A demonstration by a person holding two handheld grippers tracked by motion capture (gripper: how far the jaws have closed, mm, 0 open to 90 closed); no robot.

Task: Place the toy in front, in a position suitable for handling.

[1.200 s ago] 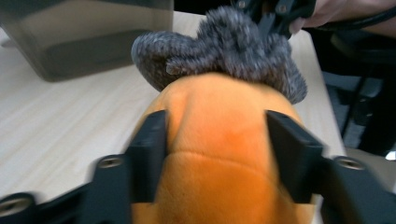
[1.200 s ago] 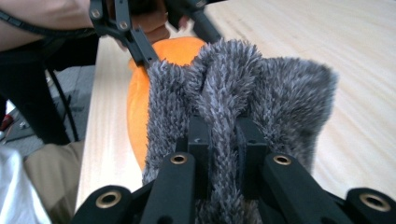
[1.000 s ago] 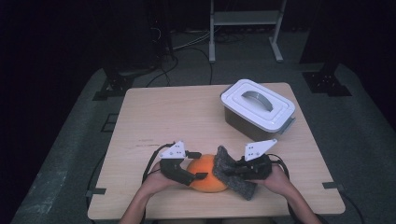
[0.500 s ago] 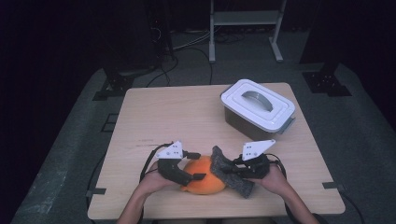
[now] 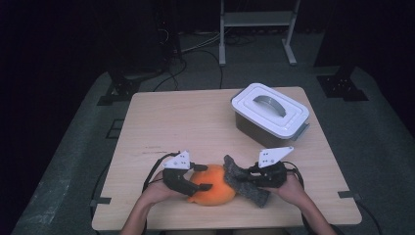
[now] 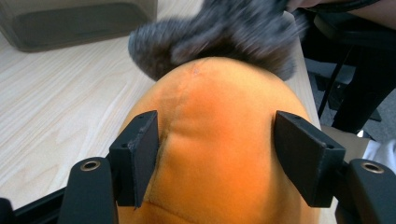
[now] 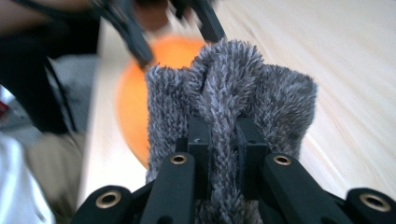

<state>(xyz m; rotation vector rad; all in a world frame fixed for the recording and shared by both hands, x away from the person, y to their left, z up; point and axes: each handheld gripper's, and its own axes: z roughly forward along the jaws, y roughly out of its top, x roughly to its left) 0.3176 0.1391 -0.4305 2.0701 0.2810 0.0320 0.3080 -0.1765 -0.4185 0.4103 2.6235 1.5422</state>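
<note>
Broadly, the wooden surface point(image 5: 195, 122) carries a white lidded box point(image 5: 270, 113) at its far right, well apart from the work at the near edge. Next in size is the orange plush point(image 5: 213, 188), a rounded soft thing lying near the front edge of the surface between the two hands. Against its right side lies a grey furry piece point(image 5: 244, 183), which runs slantwise and touches the plush. The left tongs point(image 5: 199, 177) straddle the orange plush point(image 6: 219, 140) from its left side; they have just been closing, with the plush between them, and in the left gripper view the left pad point(image 6: 140, 149) touches the fabric while the right pad stands just beside it. The right tongs point(image 7: 223, 140) are pressed together, pinching a fold of the grey furry piece point(image 7: 229, 93).
</note>
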